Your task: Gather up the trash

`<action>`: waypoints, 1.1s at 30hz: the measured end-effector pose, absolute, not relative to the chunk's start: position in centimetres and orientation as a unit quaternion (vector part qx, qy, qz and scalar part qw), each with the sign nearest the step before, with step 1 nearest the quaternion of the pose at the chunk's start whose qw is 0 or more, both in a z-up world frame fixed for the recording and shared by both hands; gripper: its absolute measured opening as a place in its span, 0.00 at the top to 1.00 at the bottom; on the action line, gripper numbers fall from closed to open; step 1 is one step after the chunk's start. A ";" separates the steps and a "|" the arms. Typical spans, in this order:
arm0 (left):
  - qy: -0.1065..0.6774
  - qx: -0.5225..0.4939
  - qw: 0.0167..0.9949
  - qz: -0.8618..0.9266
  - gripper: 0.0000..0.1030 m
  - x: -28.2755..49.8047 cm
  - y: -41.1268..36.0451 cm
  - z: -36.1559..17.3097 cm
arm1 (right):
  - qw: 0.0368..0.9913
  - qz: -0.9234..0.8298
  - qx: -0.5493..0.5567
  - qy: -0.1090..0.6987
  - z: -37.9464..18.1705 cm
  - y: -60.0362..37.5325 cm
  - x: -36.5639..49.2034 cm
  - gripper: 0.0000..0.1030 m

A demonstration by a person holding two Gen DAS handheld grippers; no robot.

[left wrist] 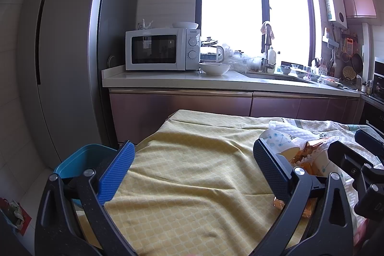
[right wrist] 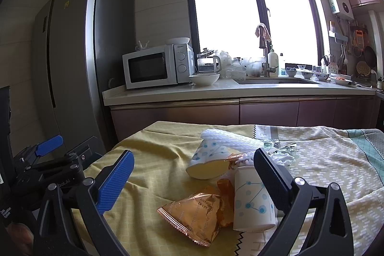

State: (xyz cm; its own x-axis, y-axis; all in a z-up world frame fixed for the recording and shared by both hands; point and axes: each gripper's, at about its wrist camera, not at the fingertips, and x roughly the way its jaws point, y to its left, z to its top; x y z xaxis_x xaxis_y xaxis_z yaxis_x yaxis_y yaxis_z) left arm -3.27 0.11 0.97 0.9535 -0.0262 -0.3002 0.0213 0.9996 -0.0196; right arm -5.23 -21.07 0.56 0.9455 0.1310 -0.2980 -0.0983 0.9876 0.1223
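Two grippers hang over a table draped in a rumpled yellow cloth (right wrist: 153, 174), with a kitchen behind it. Largest in that background is a tall grey fridge (right wrist: 72, 59) on the left, then a bright window (right wrist: 249, 11) above a pale counter (right wrist: 216, 90) with brownish cabinets beneath. On the counter stand a white microwave (right wrist: 156, 66), a white bowl (right wrist: 204, 79) just in front of it, a glass kettle (right wrist: 208, 62) and a sink with a tall tap (right wrist: 265, 56). The cloth changes on the right to a pale patterned section (right wrist: 324, 155).

Beside the table's left edge, lower down, sits a blue bin (left wrist: 81, 160), seen in the left wrist view behind the left gripper's finger.

The left gripper (left wrist: 192, 172) has its jaws spread wide over bare yellow cloth, gripping nothing. The right gripper (right wrist: 194, 174) is likewise spread wide, with the trash lying between and just beyond its fingers.

That trash is a small heap near the seam of the two cloth patterns. A white paper cup (right wrist: 252, 203) with blue dots lies on its side, close against the right finger. A second cup (right wrist: 207, 157) lies tipped over behind it, mouth toward the camera. A crumpled white textured sheet (right wrist: 230, 138) sits at the back of the heap. A gold foil wrapper (right wrist: 194, 215) lies flat in front, touching the near cup, with an orange scrap (right wrist: 225, 188) between them.
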 end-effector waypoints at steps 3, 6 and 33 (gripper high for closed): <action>0.153 -0.008 0.988 -0.012 0.05 -3.3 0.1 0.9 | 0.985 0.058 0.053 0.154 0.6 -21.1 -5.2 0.06; 0.153 -0.008 0.988 -0.012 0.05 -3.3 0.1 1.0 | 0.985 0.059 0.054 0.155 0.5 -21.1 -5.3 0.06; 0.163 -0.008 0.986 -0.021 0.05 -2.6 -0.5 0.5 | 0.983 0.063 0.058 0.161 0.3 -21.3 -5.2 0.06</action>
State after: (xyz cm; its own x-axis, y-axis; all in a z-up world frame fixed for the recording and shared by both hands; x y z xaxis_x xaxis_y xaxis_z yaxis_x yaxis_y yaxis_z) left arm -2.59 -0.54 0.54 0.9461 -0.0436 -0.3209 0.0387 0.9990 -0.0216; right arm -5.21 -21.26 0.30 0.9406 0.1416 -0.3085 -0.1045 0.9855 0.1339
